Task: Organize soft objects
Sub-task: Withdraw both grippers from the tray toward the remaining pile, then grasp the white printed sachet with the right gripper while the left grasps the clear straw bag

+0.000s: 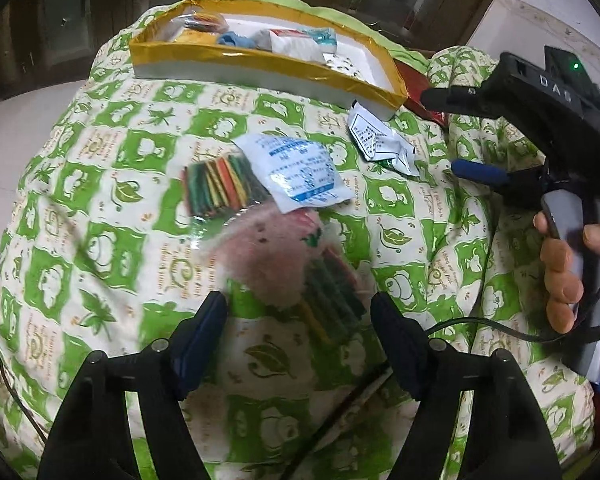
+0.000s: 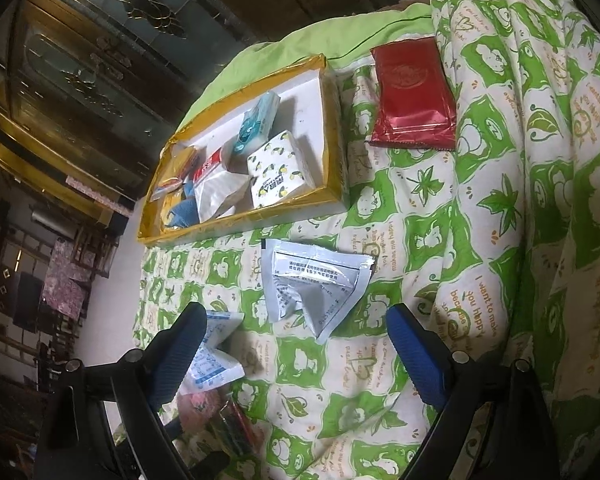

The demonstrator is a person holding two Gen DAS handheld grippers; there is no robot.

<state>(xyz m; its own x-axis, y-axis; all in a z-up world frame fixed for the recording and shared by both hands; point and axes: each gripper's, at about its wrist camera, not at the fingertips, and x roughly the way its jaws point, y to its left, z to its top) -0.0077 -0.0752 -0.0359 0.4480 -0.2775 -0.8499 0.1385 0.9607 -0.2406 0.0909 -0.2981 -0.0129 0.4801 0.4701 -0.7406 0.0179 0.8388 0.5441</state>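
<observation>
A clear bag holding a pink fluffy item (image 1: 267, 256) and dark coloured bands lies on the quilt, blurred. My left gripper (image 1: 300, 308) stands open astride its near end, with no pad seen pressing on it. Beyond it lie a pack of coloured bands (image 1: 219, 184), a white pouch with blue print (image 1: 300, 168) and a crumpled white sachet (image 1: 380, 140). My right gripper (image 2: 300, 340) is open and empty just short of the sachet (image 2: 316, 284); it also shows in the left wrist view (image 1: 444, 132). A gold-rimmed white tray (image 2: 239, 228) holds tissue packs and small items.
A red foil packet (image 2: 412, 96) lies right of the tray. The green-and-white quilt (image 2: 500, 200) rises in a fold on the right. A hand (image 1: 560, 280) grips the right gripper's handle, and a black cable (image 1: 500, 326) trails from it. Glass cabinet doors (image 2: 99, 60) stand behind.
</observation>
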